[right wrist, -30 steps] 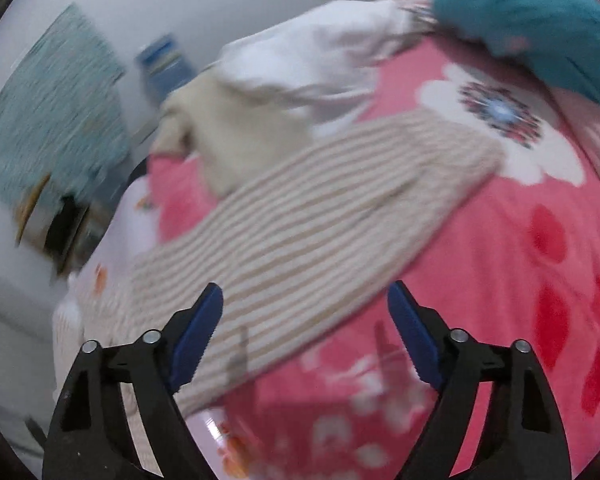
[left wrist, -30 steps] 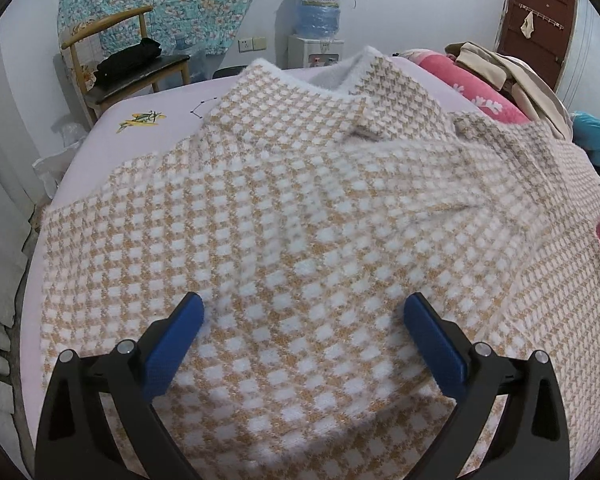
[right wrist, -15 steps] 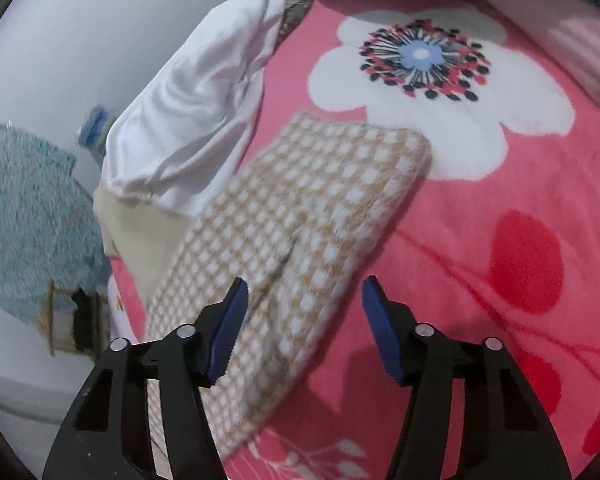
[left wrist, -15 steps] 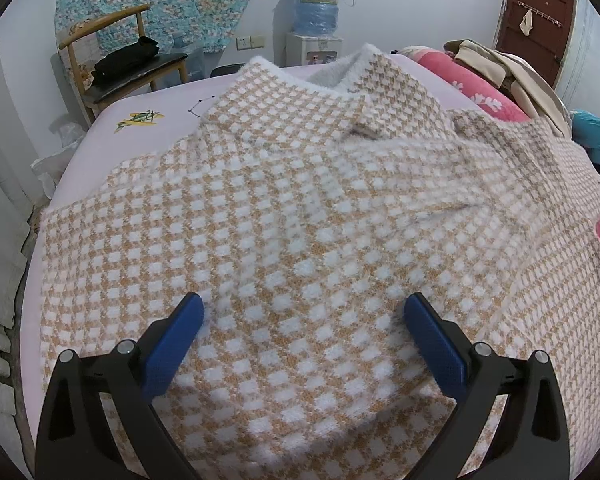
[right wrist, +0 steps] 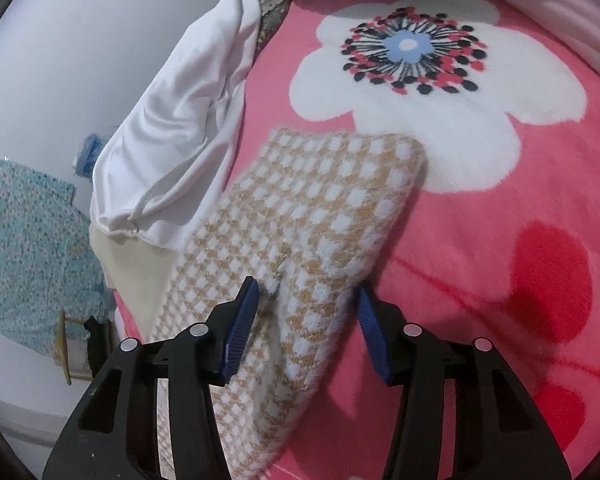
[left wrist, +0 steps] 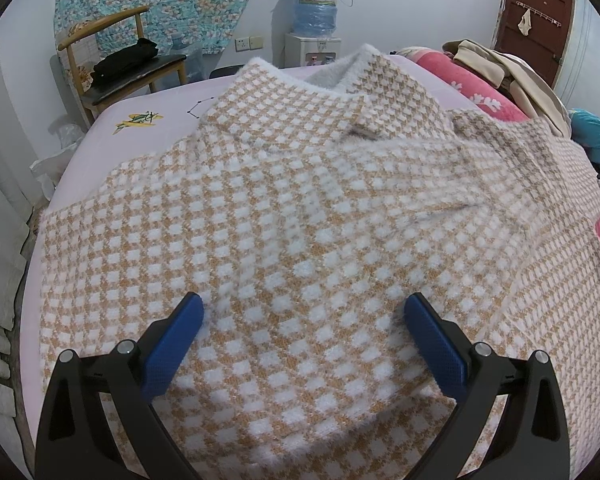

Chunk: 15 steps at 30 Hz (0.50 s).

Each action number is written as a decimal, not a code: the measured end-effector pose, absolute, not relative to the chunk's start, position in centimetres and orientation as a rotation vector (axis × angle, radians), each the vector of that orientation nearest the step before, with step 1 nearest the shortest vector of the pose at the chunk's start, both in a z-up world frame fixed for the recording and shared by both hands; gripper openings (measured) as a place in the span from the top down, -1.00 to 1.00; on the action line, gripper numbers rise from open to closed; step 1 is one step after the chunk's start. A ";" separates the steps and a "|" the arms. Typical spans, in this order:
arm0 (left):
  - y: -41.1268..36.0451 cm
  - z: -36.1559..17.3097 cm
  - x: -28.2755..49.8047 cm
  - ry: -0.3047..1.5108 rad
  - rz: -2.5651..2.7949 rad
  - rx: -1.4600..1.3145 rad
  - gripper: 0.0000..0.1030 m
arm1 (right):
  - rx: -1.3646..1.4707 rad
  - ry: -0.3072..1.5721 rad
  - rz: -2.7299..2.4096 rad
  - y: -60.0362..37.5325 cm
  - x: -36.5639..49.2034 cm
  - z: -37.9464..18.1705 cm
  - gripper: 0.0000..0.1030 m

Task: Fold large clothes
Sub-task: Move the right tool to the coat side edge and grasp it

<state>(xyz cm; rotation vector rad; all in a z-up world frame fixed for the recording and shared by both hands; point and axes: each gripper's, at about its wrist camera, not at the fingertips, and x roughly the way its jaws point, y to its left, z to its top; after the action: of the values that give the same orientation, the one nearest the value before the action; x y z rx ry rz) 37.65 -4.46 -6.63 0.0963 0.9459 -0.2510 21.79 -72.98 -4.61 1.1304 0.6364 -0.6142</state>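
My left gripper (left wrist: 304, 312) hangs just above the body of the checked sweater (left wrist: 300, 208), and its two blue fingers (left wrist: 172, 344) stand wide apart, released, with nothing clasped between them. The sweater lies spread flat on the bed (left wrist: 100, 132), and its middle part is directly under and ahead of these fingers.

My right gripper (right wrist: 306, 298) is at the sleeve (right wrist: 316, 208) of the same sweater, which reaches out over the pink flowered blanket (right wrist: 500, 240). The fingers of this gripper have just been closing, and the sleeve is between them: the left blue finger (right wrist: 240, 320) presses into the knit and makes a small fold there, and the right finger touches the sleeve's edge. So I am grasping the sleeve a little behind its cuff, and the cuff end lies ahead of the fingers, on the blanket.

The sweater is soft and fluffy, with a small pattern of white squares on a tan ground, and its neck opening with white inside points to the far side of the bed. Just beside the sleeve, on the left in the right wrist view, lies a white shiny garment (right wrist: 172, 140) on a cream cloth.
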 end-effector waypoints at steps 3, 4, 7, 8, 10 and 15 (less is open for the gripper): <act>-4.4 -6.6 37.6 0.945 -0.251 0.097 -0.92 | 1.156 0.605 -0.650 -72.5 20.5 -4.5 0.17; -4.5 -6.6 37.6 0.944 -0.251 0.097 -0.92 | 1.154 0.604 -0.663 -72.4 20.1 -4.4 0.18; -4.4 -6.6 37.6 0.944 -0.252 0.097 -0.92 | 1.147 0.618 -0.671 -72.5 19.8 -4.6 0.18; -4.5 -6.6 37.7 0.944 -0.252 0.097 -0.93 | 1.145 0.624 -0.672 -72.5 19.8 -4.7 0.17; -4.5 -6.6 37.7 0.945 -0.252 0.097 -0.92 | 1.145 0.642 -0.672 -72.8 20.0 -5.1 0.17; -4.5 -6.6 37.7 0.942 -0.251 0.097 -0.93 | 1.120 0.661 -0.686 -73.1 20.7 -5.1 0.21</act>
<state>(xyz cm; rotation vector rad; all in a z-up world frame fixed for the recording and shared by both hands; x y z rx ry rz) 37.66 -4.52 -6.58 0.0966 0.9416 -0.2506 20.66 -73.06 -5.11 1.1199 0.6612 -0.6855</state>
